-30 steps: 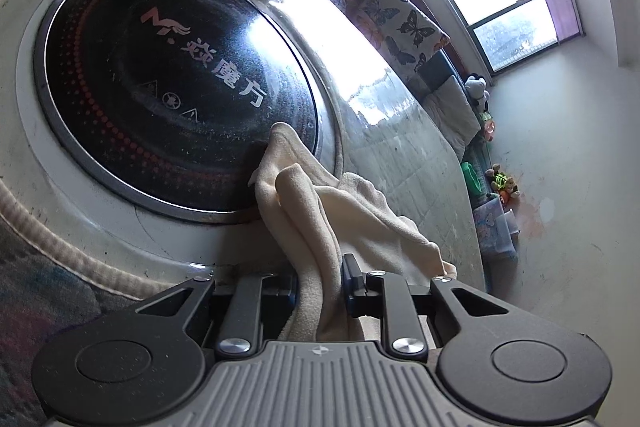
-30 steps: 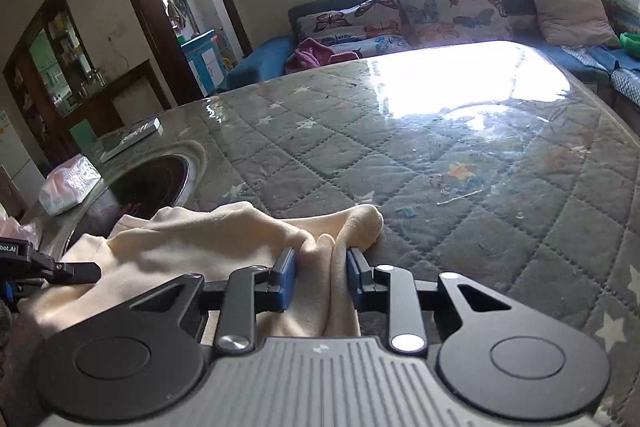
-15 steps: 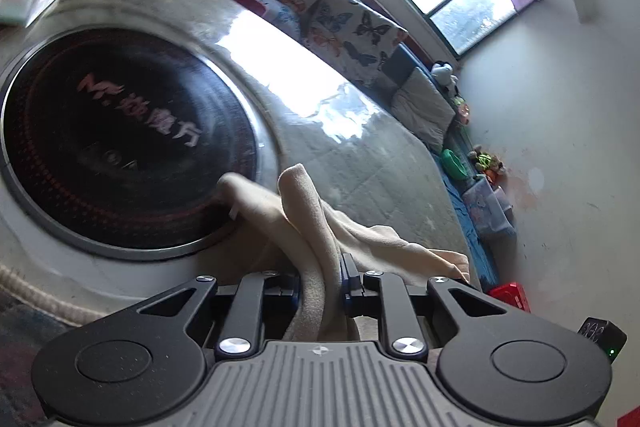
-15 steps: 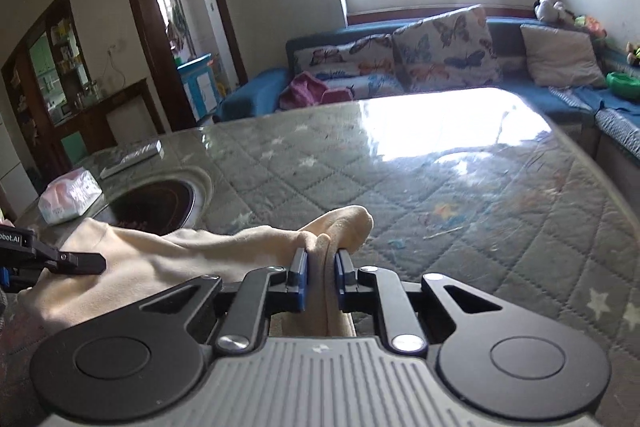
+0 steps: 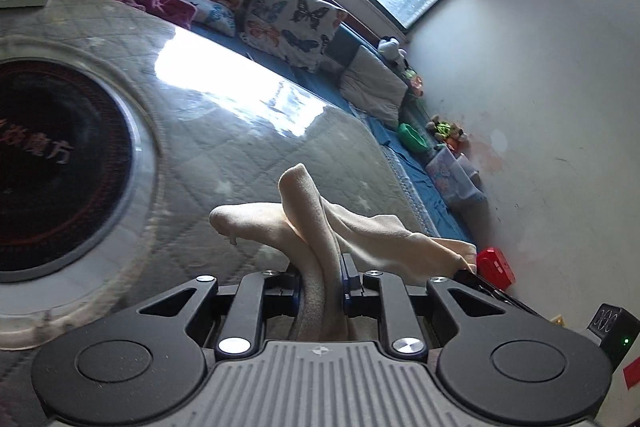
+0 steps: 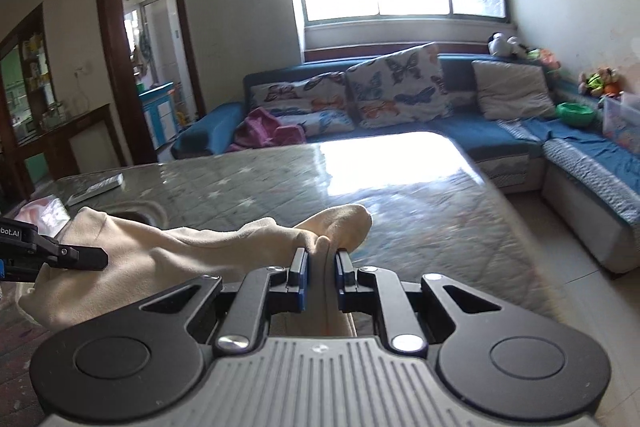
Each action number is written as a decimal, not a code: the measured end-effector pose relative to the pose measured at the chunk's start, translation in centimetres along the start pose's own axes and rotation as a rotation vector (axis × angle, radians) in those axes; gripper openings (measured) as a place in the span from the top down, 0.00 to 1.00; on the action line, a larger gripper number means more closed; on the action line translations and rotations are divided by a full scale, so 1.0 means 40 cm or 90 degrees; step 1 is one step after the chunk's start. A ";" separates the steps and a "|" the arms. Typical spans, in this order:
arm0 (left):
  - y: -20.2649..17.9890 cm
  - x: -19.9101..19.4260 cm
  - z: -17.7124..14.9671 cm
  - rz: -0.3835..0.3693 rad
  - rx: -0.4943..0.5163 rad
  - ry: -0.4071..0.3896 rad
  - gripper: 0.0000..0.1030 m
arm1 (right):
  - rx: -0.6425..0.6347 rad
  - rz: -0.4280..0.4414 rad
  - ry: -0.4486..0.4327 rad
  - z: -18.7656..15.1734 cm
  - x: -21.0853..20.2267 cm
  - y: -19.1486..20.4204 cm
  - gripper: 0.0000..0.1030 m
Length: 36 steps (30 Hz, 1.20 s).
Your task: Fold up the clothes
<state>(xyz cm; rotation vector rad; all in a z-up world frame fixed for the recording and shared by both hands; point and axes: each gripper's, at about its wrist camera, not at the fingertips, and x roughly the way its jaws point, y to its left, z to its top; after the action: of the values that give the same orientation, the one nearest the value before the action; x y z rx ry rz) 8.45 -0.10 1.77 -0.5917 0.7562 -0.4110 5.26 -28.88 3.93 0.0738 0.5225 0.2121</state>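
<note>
A cream cloth garment hangs stretched between my two grippers, lifted above the quilted table. My left gripper is shut on one bunched edge of it. My right gripper is shut on the other edge of the garment. In the right wrist view the left gripper's tip shows at the far left, pinching the cloth. In the left wrist view the right gripper's body shows at the lower right.
A round black cooktop is set into the table at the left. A remote and a plastic packet lie at the table's far left. A blue sofa with butterfly cushions runs behind and to the right.
Both grippers closed on the garment and lifted it off the table. The cameras have tilted up, so more of the room shows, and the cloth now spans between the grippers.
</note>
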 end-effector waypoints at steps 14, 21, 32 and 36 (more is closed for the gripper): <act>-0.159 0.164 -0.023 -0.027 0.059 0.058 0.81 | 0.006 -0.091 -0.022 0.040 -0.054 -0.161 0.88; -0.204 0.226 -0.036 -0.031 0.068 0.084 0.81 | 0.013 -0.118 -0.012 0.036 -0.050 -0.223 0.88; -0.246 0.278 -0.070 -0.023 0.083 0.116 0.81 | 0.024 -0.137 0.011 -0.003 -0.034 -0.288 0.88; -0.248 0.283 -0.077 -0.018 0.088 0.121 0.81 | 0.027 -0.138 0.017 -0.015 -0.027 -0.299 0.88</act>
<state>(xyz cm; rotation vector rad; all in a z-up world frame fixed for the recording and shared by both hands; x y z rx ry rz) 12.33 -14.89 0.43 -0.4371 0.8935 -0.5467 6.23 -40.77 2.47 0.0557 0.5576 -0.0092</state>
